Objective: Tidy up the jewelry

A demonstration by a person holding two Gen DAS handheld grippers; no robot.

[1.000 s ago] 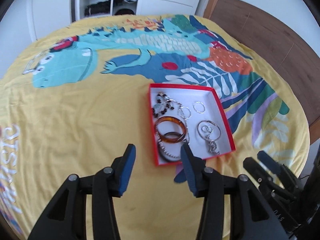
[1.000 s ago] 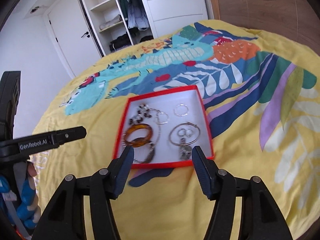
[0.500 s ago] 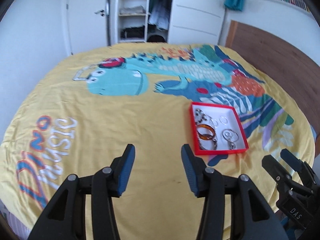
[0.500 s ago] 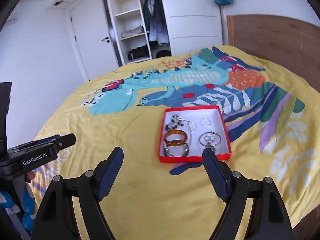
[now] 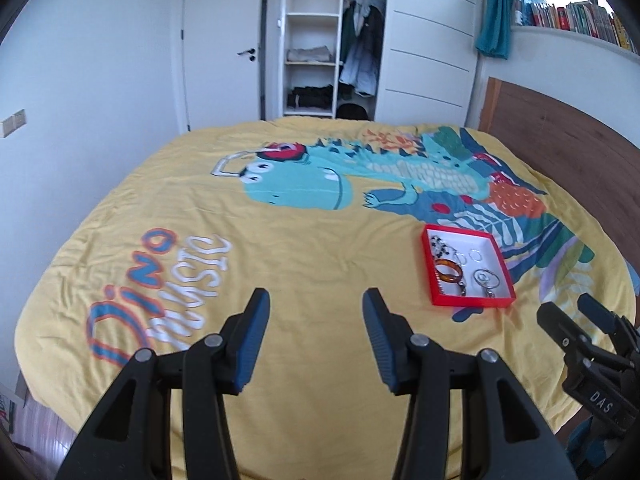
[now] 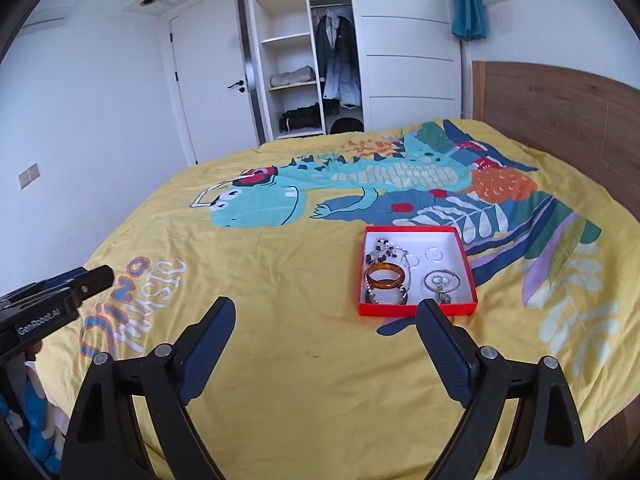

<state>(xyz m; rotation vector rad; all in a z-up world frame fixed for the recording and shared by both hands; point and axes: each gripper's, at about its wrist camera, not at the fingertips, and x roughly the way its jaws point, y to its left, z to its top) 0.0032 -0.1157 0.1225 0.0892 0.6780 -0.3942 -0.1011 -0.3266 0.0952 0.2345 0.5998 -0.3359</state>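
Red jewelry box sits right of centre on the yellow bed; left gripper spread, empty; right gripper just opened wide, empty.

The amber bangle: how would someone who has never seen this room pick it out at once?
Find the yellow dinosaur bedspread, then the red-rimmed tray lying on its right side. The amber bangle sits in the tray's left half, between a dark beaded piece and silver bracelets. It is the only thick, glossy brown ring; everything else is thin silver or beads.
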